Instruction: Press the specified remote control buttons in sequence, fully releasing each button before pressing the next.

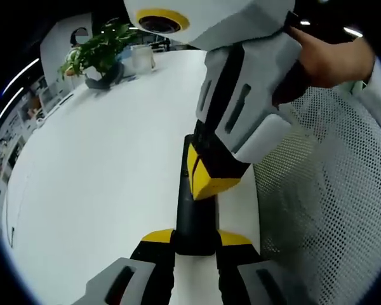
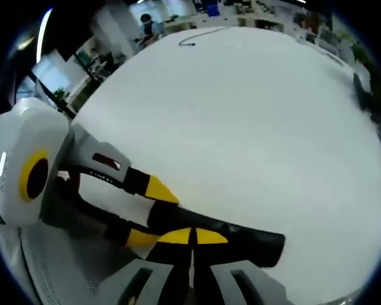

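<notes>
Jaws of left gripper point(image 1: 195, 240) clamp remote point(image 1: 195, 219); right gripper point(image 2: 192, 237) jaws closed, touching it.

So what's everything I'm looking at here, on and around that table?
Remote control: one, black, on the table's near edge, held between the left gripper's jaws.
Table: one, white.
Potted plant: one, green, far end of the table.
Cable: one, dark, far side of the table.
Mesh chair: one, white, beside the table.
Left gripper: yellow-tipped, shut on the remote control.
Right gripper: yellow-tipped, jaws together on top of the remote control.
Hand: one, gripping the right gripper.
</notes>
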Demonstrator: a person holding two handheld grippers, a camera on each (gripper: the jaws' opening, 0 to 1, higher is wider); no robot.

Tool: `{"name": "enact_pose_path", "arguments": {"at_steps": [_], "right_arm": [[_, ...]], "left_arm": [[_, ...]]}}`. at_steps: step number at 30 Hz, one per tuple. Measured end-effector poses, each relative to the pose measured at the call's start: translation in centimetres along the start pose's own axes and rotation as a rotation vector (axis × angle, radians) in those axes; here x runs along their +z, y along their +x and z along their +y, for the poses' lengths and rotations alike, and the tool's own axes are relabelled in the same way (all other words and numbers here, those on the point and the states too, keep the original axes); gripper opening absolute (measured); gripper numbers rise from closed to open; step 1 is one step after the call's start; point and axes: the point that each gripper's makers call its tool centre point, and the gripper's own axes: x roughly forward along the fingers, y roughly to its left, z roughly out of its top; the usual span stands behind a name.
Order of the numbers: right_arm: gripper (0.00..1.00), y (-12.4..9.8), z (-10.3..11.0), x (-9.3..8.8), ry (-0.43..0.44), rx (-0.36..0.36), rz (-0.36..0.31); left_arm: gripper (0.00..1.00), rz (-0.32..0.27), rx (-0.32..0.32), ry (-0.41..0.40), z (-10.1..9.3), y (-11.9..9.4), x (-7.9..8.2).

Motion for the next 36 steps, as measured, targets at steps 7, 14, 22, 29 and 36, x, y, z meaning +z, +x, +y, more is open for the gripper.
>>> {"name": "enact_pose_path", "arguments": {"at_steps": [7,14,22,29,36], "right_arm": [[0.00,-4.2,-1.6,2.6,-0.043,-0.067,-0.241],[0.00,-10.5,-5.7,1.8,-0.046,-0.242,-0.394],[0.33,-14.3,-7.0,2.5,-0.050,-0.302,-0.579],[0.73,-15.3,-7.2,3.1,0.016,-0.361,-0.732],[0.88,-16.0,-8.5,3.0,-0.014,-0.458,-0.742]], "left_arm": [[0.24,-0.018,0.010,0.006,0.0,-0.1,0.0],[0.24,-0.002,0.009,-0.007,0.0,0.0,0.0],[0.24,0.018,0.012,-0.033,0.1,0.0,0.1],[0.24,0.000,0.031,-0.029,0.1,0.0,0.0],[0.24,-0.025,0.041,-0.041,0.1,0.0,0.1]]}}
